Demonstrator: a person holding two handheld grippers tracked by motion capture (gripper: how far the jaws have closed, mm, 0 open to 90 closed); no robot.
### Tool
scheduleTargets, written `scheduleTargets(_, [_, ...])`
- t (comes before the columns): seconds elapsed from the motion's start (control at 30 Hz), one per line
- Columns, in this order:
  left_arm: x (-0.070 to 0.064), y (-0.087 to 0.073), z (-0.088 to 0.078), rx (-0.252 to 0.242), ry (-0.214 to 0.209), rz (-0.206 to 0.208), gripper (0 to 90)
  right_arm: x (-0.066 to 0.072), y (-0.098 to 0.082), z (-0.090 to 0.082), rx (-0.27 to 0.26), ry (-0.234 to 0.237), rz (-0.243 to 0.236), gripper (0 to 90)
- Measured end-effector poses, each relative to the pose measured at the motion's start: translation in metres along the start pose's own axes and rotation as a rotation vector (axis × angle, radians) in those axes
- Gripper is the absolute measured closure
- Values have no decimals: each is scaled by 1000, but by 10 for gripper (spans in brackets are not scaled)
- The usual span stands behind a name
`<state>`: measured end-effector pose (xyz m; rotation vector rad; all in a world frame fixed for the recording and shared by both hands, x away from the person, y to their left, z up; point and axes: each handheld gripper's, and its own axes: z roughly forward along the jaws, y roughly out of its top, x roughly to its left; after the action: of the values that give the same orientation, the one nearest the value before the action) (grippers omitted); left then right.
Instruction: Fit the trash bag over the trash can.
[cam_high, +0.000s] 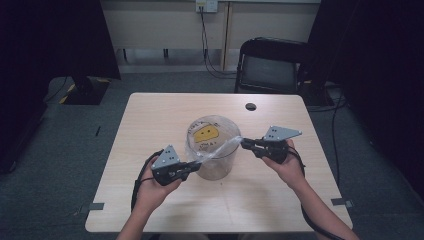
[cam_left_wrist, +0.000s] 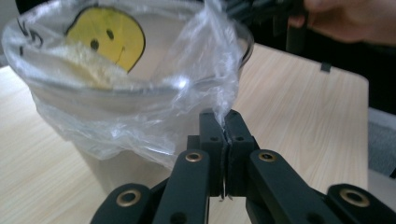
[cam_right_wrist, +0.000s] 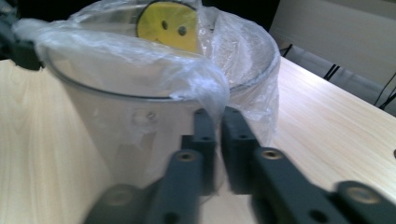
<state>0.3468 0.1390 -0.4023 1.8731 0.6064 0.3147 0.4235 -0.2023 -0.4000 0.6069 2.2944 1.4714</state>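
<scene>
Both grippers are clamped on the plastic bag (cam_high: 220, 150) lining the clear bucket (cam_high: 212, 167): left gripper (cam_high: 196, 165) near-left, right gripper (cam_high: 244, 143) on the right rim.

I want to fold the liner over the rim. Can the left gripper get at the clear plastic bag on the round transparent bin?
Likely yes: the left gripper already has its jaws shut on the clear plastic bag at the rim of the round transparent bin; nothing blocks it.

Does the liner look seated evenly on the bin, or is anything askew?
Askew. The clear plastic bag is folded over only part of the round bin rim. The left gripper and right gripper each pinch an edge, pulling it taut across the opening. Nothing looks spilled.
</scene>
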Motion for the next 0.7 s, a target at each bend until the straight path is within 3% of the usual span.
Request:
scheduleTargets(0.1, [-5, 1, 0, -40, -8, 17, 882, 7, -4, -7, -30, 21, 3, 900])
scheduleTargets(0.17, [-8, -3, 5, -44, -26, 29, 890, 11, -12, -7, -11, 30, -13, 900])
scheduleTargets(0.2, [-8, -6, 8, -20, -40, 26, 890, 13, -17, -5, 1, 36, -12, 900])
scheduleTargets(0.3, [-9, -12, 17, 54, -18, 51, 893, 14, -24, 4, 5, 31, -2, 900])
scheduleTargets(0.43, [-12, -11, 25, 97, -6, 72, 898, 12, -24, 10, 9, 12, -6, 900])
scheduleTargets(0.5, [-12, -12, 26, 95, -2, 76, 899, 12, -23, 10, 10, 2, -15, 900])
scheduleTargets(0.53, [-11, -13, 27, 121, 10, 79, 900, 14, -21, 8, 15, 2, -23, 900])
scheduleTargets(0.6, [-11, -14, 27, 131, 22, 77, 900, 16, -20, 7, 12, -1, -28, 900])
scheduleTargets(0.63, [-7, -18, 30, 166, 44, 59, 900, 22, -18, 1, -5, 16, -28, 900])
scheduleTargets(0.7, [-5, -21, 33, 165, 47, 32, 900, 27, -19, -1, 4, 37, -50, 900])
